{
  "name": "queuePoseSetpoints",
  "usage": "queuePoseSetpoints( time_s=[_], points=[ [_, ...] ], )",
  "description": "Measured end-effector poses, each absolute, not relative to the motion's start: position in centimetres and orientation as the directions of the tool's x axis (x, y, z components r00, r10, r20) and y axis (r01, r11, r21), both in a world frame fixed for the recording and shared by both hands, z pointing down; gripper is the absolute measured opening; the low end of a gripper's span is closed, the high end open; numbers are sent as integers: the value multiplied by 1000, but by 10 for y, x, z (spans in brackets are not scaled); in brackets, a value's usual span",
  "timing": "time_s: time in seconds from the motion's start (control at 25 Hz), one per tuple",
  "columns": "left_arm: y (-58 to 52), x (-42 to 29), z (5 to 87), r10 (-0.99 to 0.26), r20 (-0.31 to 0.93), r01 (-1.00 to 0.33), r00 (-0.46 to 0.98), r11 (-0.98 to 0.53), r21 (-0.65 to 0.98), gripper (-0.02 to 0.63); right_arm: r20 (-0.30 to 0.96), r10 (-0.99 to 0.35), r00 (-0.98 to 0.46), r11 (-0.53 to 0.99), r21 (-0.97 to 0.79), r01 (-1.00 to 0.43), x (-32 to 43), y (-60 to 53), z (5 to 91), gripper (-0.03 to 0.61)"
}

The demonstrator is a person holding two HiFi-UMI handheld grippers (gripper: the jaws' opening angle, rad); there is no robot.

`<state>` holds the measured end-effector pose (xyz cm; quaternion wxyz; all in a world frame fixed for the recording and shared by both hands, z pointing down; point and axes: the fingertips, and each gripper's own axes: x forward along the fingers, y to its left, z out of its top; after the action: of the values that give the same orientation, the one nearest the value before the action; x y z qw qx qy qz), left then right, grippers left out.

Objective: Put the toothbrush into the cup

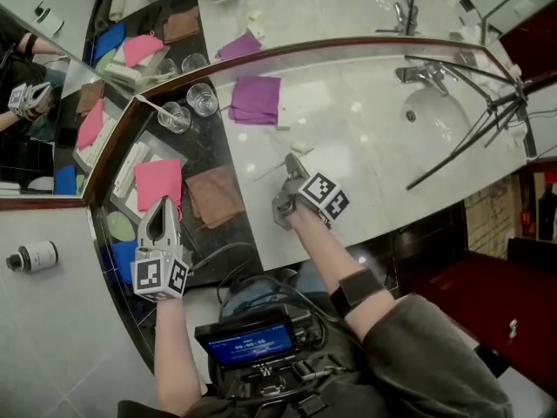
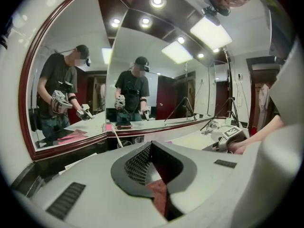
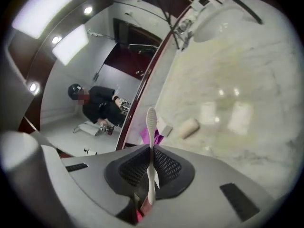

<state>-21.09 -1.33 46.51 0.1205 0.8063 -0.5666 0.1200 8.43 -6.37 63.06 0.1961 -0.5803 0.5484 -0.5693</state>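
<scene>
A white toothbrush (image 3: 151,141) is pinched in my right gripper (image 3: 150,167), bristle head pointing away from the jaws over the pale marble counter (image 3: 237,80). In the head view that right gripper (image 1: 290,160) hovers low over the middle of the counter. Two clear glass cups stand at the back left on the dark counter section: one (image 1: 203,99) empty, the other (image 1: 175,117) with a thin white stick in it. Both are well left of and beyond the right gripper. My left gripper (image 1: 160,203) is shut and empty near the pink cloth; its jaws meet in the left gripper view (image 2: 152,167).
A purple cloth (image 1: 257,100) lies by the mirror, with a pink cloth (image 1: 158,181) and a brown cloth (image 1: 215,195) on the dark section. The sink (image 1: 435,111), faucet (image 1: 422,74) and black tripod legs (image 1: 470,138) fill the right. A small beige roll (image 3: 189,128) lies on the marble.
</scene>
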Motion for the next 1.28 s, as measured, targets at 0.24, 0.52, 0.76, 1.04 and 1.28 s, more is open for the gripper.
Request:
queuePoseSetpoints(
  time_s=[0.24, 0.52, 0.76, 1.04, 1.28],
  points=[
    [-10, -203, 467, -871, 348, -935, 347, -350, 57, 0, 515, -838, -180, -464, -846, -261, 103, -38, 675, 43],
    [-8, -204, 470, -874, 340, -936, 346, -347, 59, 0, 559, -813, -162, -533, -827, -179, 110, -23, 703, 46],
    [-7, -202, 472, -871, 349, -936, 345, -348, 57, 1, 585, -794, -165, -561, -810, -170, 109, -21, 711, 49],
    [-10, -197, 473, -868, 352, -934, 350, -354, 54, 0, 598, -780, -184, -576, -801, -163, 106, -23, 712, 120],
    [-11, -195, 473, -865, 356, -932, 354, -358, 58, 0, 602, -776, -190, -574, -798, -185, 106, -22, 712, 120]
  ],
)
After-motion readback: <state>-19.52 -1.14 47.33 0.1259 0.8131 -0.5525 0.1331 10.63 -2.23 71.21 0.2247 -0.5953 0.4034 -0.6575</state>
